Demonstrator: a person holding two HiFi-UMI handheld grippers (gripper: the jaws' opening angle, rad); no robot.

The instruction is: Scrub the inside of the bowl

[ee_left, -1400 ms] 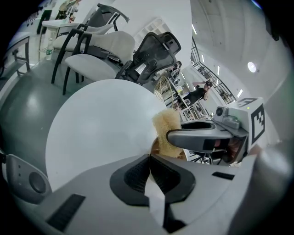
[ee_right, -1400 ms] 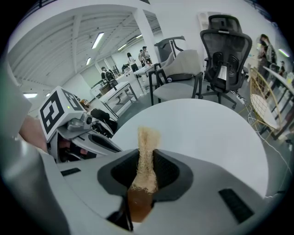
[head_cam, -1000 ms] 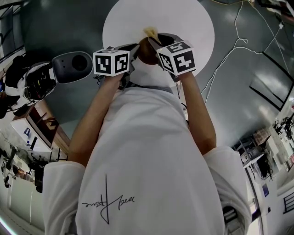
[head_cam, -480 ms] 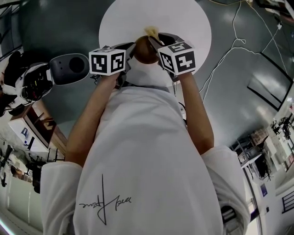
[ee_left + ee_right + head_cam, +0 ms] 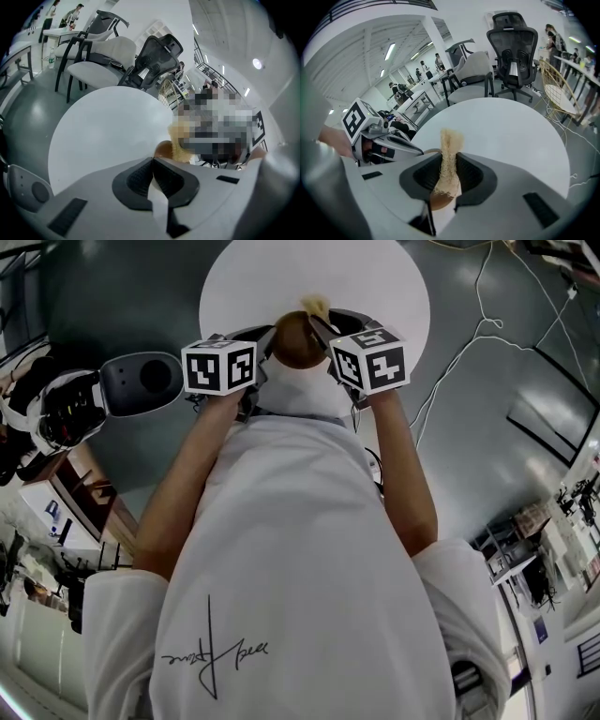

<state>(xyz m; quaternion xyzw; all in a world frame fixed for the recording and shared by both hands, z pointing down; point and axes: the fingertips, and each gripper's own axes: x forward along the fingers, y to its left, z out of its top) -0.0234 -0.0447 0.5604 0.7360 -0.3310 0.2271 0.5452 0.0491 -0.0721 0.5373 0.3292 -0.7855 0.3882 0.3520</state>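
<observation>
Evidently the scrub stroke was under way. Against the frames from a second earlier, my right hand-held gripper point(image 5: 449, 158) had slid a little to the right in the head view. The left hand-held gripper point(image 5: 153, 160) had held its place. I read that as one short wipe across the bowl point(image 5: 293, 341), not a finished pass, so most of the scrubbing still lay ahead.

Right jaws were clamped on the straw-coloured scrubber point(image 5: 451, 138), whose frayed end stuck out past the tips. Brown bowl surface showed just under it.

Left jaws were closed almost fully. The bowl's rim sat right at their tips, and I judged that a pinch on the rim steadying the bowl.

The bowl sat between the two grippers, over the near edge of the round white tabletop point(image 5: 375, 287).

Room: the grippers were close together, so sideways travel between them was tight. Beyond the bowl the tabletop was bare out to its far edge. Chairs point(image 5: 513, 51) stood well past that edge, and cables point(image 5: 469, 343) lay on the floor to the right, well apart from the work.
</observation>
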